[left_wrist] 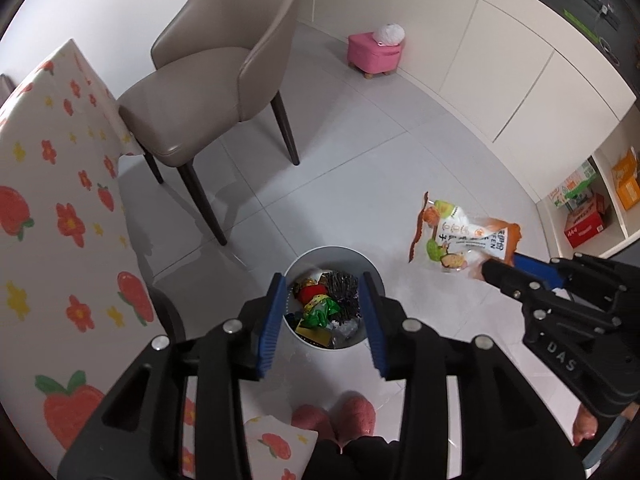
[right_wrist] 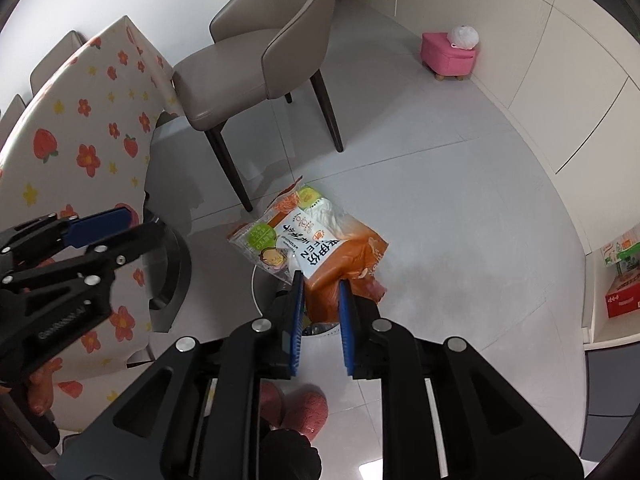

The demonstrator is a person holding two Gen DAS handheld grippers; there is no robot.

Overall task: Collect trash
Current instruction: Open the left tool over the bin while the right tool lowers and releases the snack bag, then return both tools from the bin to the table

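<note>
A small white bin (left_wrist: 298, 264) stands on the tiled floor, holding several wrappers (left_wrist: 320, 306). My left gripper (left_wrist: 323, 280) hangs right above it, pointing down, open, with nothing between its blue pads. To its right an orange and white snack bag (left_wrist: 460, 236) hangs in the air from my right gripper (left_wrist: 500, 266). In the right wrist view, the right gripper (right_wrist: 321, 280) is shut on the orange end of the snack bag (right_wrist: 312, 236). The bag covers most of the bin (right_wrist: 259, 296) below it. The left gripper (right_wrist: 132, 226) shows at the left edge.
A beige chair (left_wrist: 200, 92) stands behind the bin, and a table with a strawberry-print cloth (left_wrist: 60, 200) lies to the left. A pink stool (left_wrist: 374, 54) sits by white cabinets (left_wrist: 500, 60). A shelf with boxes (left_wrist: 588, 208) is at the right. A person's pink slippers (left_wrist: 336, 420) are below.
</note>
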